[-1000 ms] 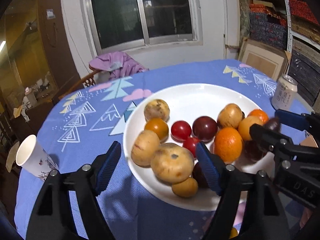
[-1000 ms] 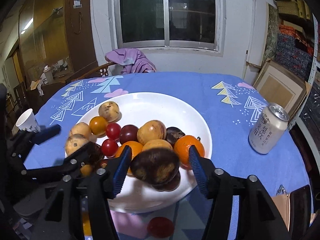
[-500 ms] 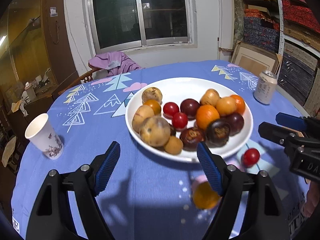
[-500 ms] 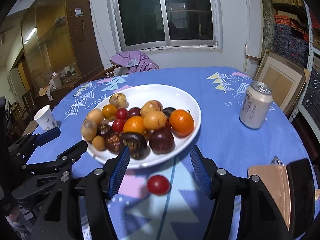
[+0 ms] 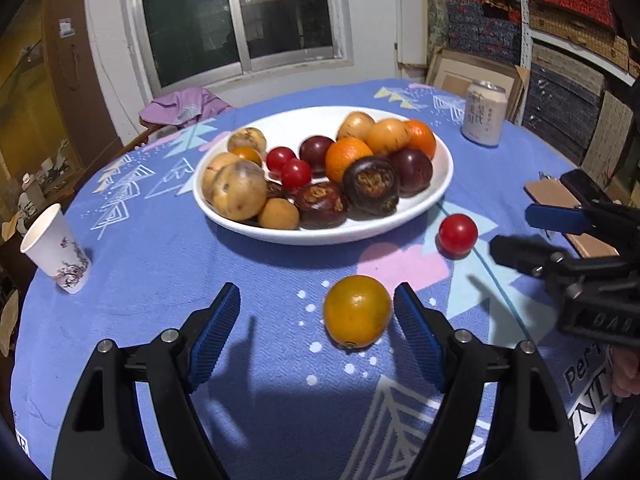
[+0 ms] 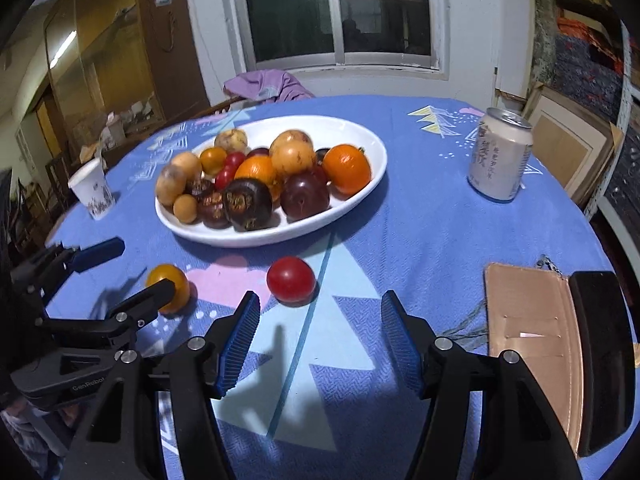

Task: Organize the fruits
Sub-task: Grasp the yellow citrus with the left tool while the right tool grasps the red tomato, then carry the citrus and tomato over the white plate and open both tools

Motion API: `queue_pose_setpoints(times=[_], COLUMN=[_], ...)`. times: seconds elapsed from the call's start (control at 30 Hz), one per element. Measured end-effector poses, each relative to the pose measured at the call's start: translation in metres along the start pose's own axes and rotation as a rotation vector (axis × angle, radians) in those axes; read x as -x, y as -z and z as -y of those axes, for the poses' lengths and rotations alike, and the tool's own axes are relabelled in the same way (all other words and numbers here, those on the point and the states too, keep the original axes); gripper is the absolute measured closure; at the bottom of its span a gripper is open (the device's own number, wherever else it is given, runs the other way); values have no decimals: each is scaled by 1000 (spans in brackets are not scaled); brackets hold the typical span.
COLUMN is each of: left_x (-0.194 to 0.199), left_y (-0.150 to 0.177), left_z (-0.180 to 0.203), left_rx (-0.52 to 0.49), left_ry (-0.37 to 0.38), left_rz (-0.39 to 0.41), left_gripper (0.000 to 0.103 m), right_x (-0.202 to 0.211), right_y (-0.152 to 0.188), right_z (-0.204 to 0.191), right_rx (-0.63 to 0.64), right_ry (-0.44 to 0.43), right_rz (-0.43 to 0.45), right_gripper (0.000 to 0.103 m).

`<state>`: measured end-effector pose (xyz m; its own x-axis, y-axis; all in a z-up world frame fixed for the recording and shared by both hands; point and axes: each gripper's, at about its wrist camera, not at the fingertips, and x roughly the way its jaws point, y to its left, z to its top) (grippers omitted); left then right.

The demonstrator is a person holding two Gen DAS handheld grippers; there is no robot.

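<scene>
Fruits: most are piled in the white plate point(image 5: 440, 184) mid-counter; an orange-yellow tomato point(image 5: 357, 311) and a red tomato point(image 5: 458, 235) lie loose on the blue cloth toward the counter's point(image 5: 160, 248) near edge. A second ago both hand-held grippers sat over the plate, straddling fruit; now both are pulled back over the cloth. Left hand-held gripper point(image 5: 316, 332): jaws apart, orange-yellow tomato between them, just beside the right pad, not clamped. Right hand-held gripper point(image 6: 320, 340): jaws apart, empty, red tomato just ahead. Can point(image 6: 500, 154) and paper cup point(image 5: 56, 250) unmoved.
</scene>
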<state>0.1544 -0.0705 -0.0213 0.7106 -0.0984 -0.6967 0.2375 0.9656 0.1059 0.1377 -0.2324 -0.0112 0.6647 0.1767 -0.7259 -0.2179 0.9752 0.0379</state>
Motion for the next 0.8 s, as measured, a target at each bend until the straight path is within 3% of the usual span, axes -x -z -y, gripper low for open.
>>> queue_pose_setpoints(times=[0.13,0.3,0.4,0.53,0.6,0.63,0.8], left_x=[-3,-17,-22,-30,-33,-33,-26], left_y=[-2,-4,-6,-8,-10,-11,-10], left_z=[9,14,16,16,16,16,7], left_rx=[-38,-45,-48,-33,-24,-19,21], left_ry=[14,57,72,106,107,105,126], left_rz=[-4,-65,-87,-111,-112,-108,-80], left_gripper=[26,26,35,54,58,65,66], right_x=[-9,-23,-34,-41,-40,-40,-27], right_y=[-5,-13,-16,-19,-19,-18,-16], right_z=[-8,-4,-10,-11,-11,-11,-7], right_rx=[39,3,16,-4,-9,-8,-30], right_ry=[39,-28,-48,-67,-63,-53,-42], right_rz=[9,-30,-68,-90,-86,-83,-52], right_gripper=[41,44,53,70,70,71,71])
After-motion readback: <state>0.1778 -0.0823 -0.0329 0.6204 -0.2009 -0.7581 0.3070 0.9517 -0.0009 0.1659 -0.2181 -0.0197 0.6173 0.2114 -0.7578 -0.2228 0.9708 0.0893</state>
